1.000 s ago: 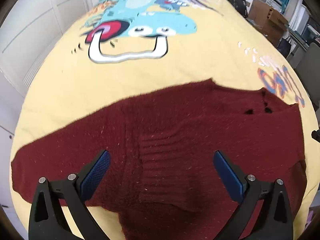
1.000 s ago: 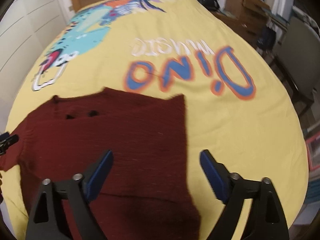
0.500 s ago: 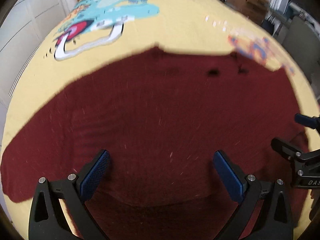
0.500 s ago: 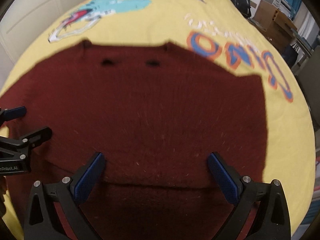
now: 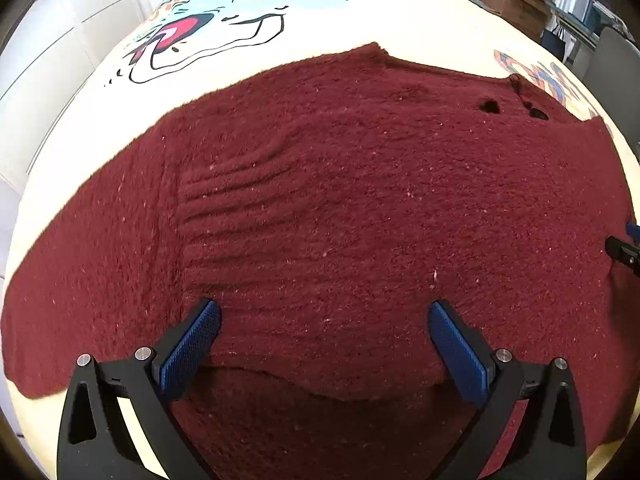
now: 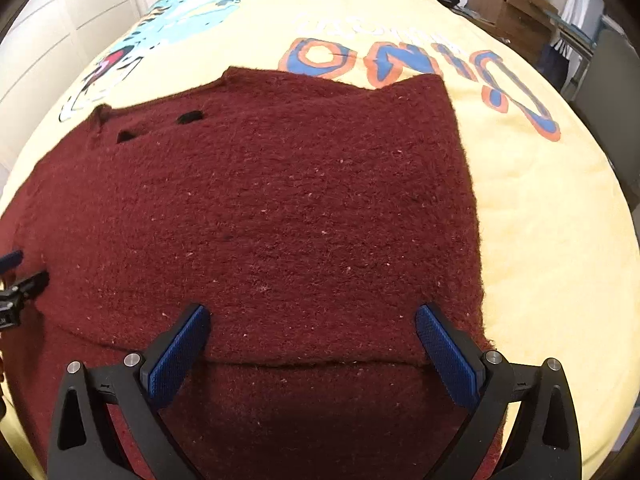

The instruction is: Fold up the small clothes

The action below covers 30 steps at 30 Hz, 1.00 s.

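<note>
On the bed point(image 5: 420, 20), w/ its yellow dino-print cover, a dark red knit sweater point(image 5: 360, 208) is lying spread across the near half. At 9 o'clock in the left wrist view one sleeve point(image 5: 80, 280) is stretching out flat toward the bed edge, not yet folded in. Toward the middle, the left gripper point(image 5: 324, 334) is hovering low over the near part of the sweater, fingers wide apart, gripping nothing. At 6 o'clock a folded edge point(image 5: 340, 394) is showing, one knit layer lying over another, so a first fold looks partly made. Moving right, two small dark holes point(image 6: 160, 126) are sitting near the neckline at abt 11 o'clock in the right wrist view. The right gripper point(image 6: 312, 336) is also hanging over the fold line, fingers spread, empty. At 3 o'clock the sweater's right edge is lying straight on the cover. Judging from this: early stage; sleeve tuck and final folds are prob still left.
</note>
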Tool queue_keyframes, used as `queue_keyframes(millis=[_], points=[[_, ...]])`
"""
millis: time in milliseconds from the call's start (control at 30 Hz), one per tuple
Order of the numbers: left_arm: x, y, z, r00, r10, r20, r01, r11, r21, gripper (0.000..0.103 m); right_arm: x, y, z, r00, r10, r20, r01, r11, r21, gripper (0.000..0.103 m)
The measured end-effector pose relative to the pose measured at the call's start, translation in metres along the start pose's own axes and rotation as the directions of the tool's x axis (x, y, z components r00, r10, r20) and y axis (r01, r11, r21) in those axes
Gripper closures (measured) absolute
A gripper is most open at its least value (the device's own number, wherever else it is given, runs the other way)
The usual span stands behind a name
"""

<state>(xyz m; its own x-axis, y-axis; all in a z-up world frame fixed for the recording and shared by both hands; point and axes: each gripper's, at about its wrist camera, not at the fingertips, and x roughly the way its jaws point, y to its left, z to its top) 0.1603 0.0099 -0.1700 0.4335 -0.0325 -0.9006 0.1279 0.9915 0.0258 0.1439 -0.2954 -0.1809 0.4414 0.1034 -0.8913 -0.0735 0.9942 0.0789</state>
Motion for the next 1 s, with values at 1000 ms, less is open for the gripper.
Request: queue_keyframes(millis=[1000], points=[[-0.066, 0.028, -0.012, 0.997, -0.019, 0.079, 0.032, 0.987, -0.161, 0.001, -0.076, 0.025, 0.003, 0.987, -0.059, 0.147, 0.057, 0.998, 0.017, 0.000]])
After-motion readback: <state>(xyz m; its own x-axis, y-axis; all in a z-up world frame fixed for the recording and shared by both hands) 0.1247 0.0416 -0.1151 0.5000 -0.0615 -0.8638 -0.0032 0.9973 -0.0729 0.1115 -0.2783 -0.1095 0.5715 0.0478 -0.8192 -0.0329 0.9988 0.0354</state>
